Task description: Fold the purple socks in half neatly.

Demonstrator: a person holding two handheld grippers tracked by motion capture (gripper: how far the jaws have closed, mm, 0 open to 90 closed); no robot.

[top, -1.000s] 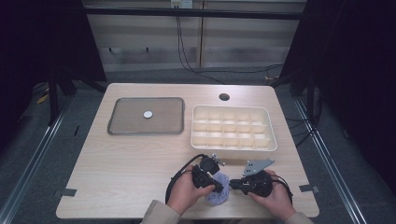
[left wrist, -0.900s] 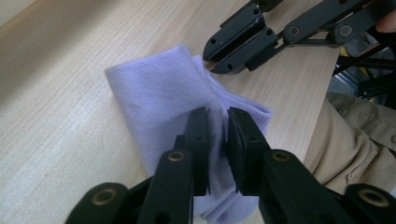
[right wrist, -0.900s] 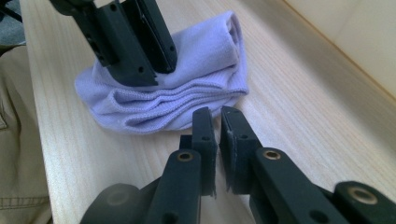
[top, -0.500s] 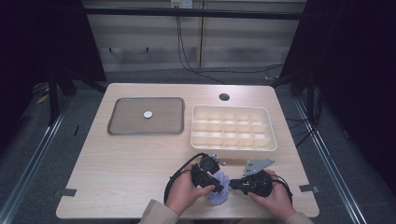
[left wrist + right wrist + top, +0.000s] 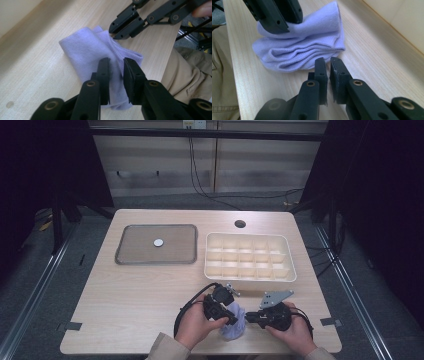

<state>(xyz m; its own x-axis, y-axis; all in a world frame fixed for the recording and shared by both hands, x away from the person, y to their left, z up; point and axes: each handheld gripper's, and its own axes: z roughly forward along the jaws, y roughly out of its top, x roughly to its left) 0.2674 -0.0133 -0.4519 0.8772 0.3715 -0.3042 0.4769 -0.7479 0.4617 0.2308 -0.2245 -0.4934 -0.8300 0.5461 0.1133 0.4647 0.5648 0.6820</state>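
A folded lavender cloth [image 5: 233,327] lies near the table's front edge, between my two grippers. My left gripper [image 5: 231,318] comes down on it from the left. Its jaws [image 5: 116,62] have just been closing and stand narrowly apart, with a raised fold of the cloth [image 5: 85,47] pinched between them. The right gripper [image 5: 249,318] points left at table level. Its almost shut jaws [image 5: 327,60] hold the near edge of the cloth [image 5: 299,55]. In the left gripper view the right gripper [image 5: 112,34] bites the far edge, and pleats run toward its tips.
A grey tray [image 5: 131,257] with a small white disc [image 5: 158,242] sits at the back left. A cream compartment box [image 5: 250,278] stands just behind the hands. A round hole [image 5: 240,224] is in the tabletop [image 5: 125,310]. Tan sleeves enter at the bottom.
The left gripper has shifted slightly over the cloth. The right gripper and the rest of the table look unchanged.
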